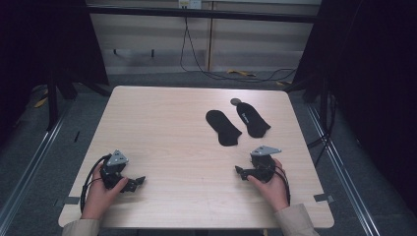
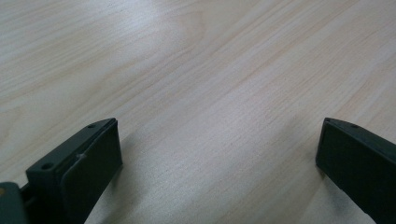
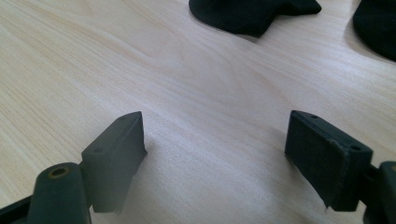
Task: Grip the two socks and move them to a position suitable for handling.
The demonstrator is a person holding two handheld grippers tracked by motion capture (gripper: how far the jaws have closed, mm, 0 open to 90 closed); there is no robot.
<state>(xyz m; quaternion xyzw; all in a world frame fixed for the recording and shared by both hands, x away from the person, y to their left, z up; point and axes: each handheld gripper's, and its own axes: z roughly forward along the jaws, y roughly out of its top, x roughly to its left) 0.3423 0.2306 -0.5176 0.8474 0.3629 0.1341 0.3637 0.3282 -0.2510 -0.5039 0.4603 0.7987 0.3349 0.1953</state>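
The wooden counter (image 1: 187,128) takes the middle of the high view, pale and mostly bare, so both hands have free room to work. On its upper right part lie two black socks. The left sock (image 1: 223,127) and the right sock (image 1: 253,119) rest flat, side by side and just apart, toes pointing to the lower right of the frame; I judge they are spread so that each one can be taken separately. A small dark round thing (image 1: 236,102) sits just above the right sock; what it is I cannot tell.

The right gripper (image 1: 240,172) rests low on the counter at the lower right, nearer to the socks, and its jaws stand wide apart with nothing between them. In the right gripper view the socks show at the top edge, so it seems already aimed at them. The left gripper (image 1: 139,182) waits at the lower left, well apart from the socks, also released and holding nothing.
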